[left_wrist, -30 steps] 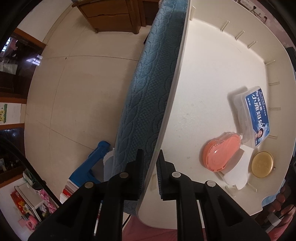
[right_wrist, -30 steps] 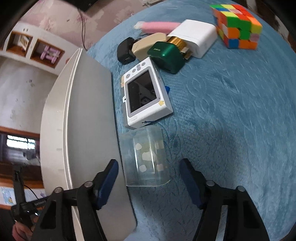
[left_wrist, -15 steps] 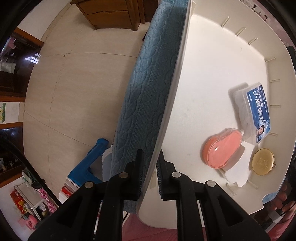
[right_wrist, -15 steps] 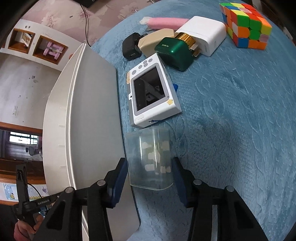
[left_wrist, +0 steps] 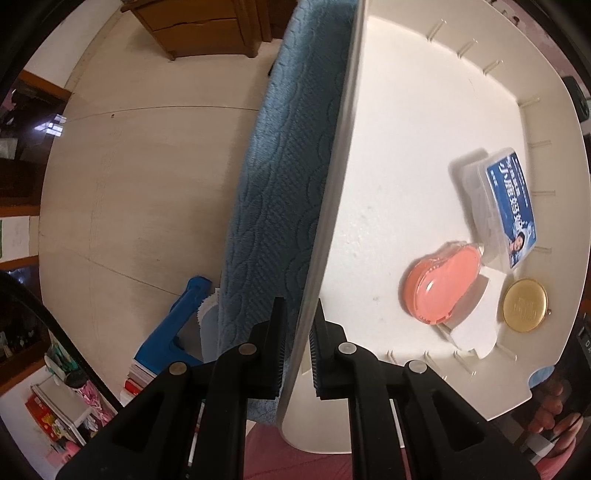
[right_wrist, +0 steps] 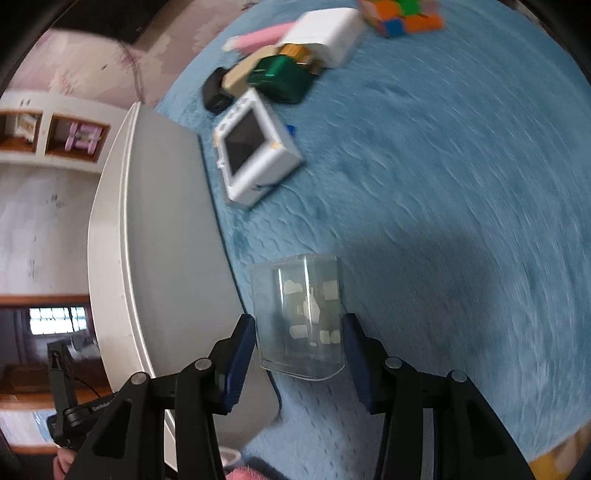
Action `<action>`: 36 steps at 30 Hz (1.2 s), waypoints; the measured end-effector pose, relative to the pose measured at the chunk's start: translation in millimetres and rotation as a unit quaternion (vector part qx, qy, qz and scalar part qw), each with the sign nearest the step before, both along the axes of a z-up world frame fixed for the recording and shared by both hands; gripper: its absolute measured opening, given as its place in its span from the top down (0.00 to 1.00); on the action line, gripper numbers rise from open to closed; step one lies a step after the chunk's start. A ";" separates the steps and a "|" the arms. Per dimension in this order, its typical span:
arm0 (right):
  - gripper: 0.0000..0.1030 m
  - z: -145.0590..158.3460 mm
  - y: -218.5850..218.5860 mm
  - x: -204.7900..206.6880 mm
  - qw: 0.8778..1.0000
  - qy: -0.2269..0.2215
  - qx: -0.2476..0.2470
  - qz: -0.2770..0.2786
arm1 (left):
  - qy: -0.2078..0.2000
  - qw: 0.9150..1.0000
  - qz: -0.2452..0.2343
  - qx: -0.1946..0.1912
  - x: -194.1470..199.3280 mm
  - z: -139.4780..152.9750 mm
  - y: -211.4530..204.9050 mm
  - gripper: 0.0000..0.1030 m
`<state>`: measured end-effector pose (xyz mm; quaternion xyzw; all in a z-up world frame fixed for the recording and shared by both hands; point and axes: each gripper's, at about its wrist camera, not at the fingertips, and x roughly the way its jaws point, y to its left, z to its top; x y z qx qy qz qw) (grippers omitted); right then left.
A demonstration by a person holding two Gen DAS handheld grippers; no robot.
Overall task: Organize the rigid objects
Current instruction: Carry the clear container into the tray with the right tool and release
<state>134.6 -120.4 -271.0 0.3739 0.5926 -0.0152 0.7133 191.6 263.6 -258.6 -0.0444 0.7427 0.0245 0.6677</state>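
Observation:
My left gripper (left_wrist: 298, 345) is shut on the rim of the white storage bin (left_wrist: 391, 122), which lies on the blue quilted cover. Inside the bin lie a clear box with a blue label (left_wrist: 504, 206), a coral oval case (left_wrist: 441, 282), a gold round tin (left_wrist: 524, 304) and a white card (left_wrist: 476, 325). My right gripper (right_wrist: 300, 349) is shut on a clear plastic box (right_wrist: 300, 332) and holds it above the blue cover (right_wrist: 443, 206), beside the bin's outer wall (right_wrist: 162, 236).
On the cover lie a white device with a screen (right_wrist: 255, 155), a green box (right_wrist: 282, 77), a white box (right_wrist: 325, 29), a beige case (right_wrist: 240, 74), a black item (right_wrist: 216, 94), a pink tube (right_wrist: 258, 37) and a colour cube (right_wrist: 402, 14). A blue tool (left_wrist: 173, 332) lies on the floor.
My right gripper closed its fingers onto the clear plastic box and lifted it off the cover. My left gripper kept its hold on the bin rim.

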 end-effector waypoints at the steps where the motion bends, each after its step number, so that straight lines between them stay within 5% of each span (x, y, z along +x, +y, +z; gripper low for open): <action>1: 0.53 -1.0 -2.0 -5.8 1.000 0.003 0.004 -0.010 | 0.001 1.000 -0.003 -0.001 1.1 -1.2 -1.3 0.89; 12: 0.54 -1.5 -18.4 -64.2 0.994 0.017 0.026 -0.108 | -0.001 0.999 -0.050 -0.008 4.3 -3.8 -13.8 0.89; 14: 0.68 1.7 -20.1 -73.7 0.992 0.009 0.029 -0.122 | -0.004 0.998 -0.061 -0.007 2.2 -2.2 -16.8 0.89; 22: 0.68 15.3 -16.3 -96.6 0.988 -0.027 0.039 -0.148 | -0.011 0.996 -0.083 -0.013 -2.0 -0.2 -27.1 0.89; 36: 0.68 73.3 4.9 -99.4 0.980 -0.159 0.038 -0.117 | -0.018 0.994 -0.107 -0.016 -3.6 7.3 -37.2 0.89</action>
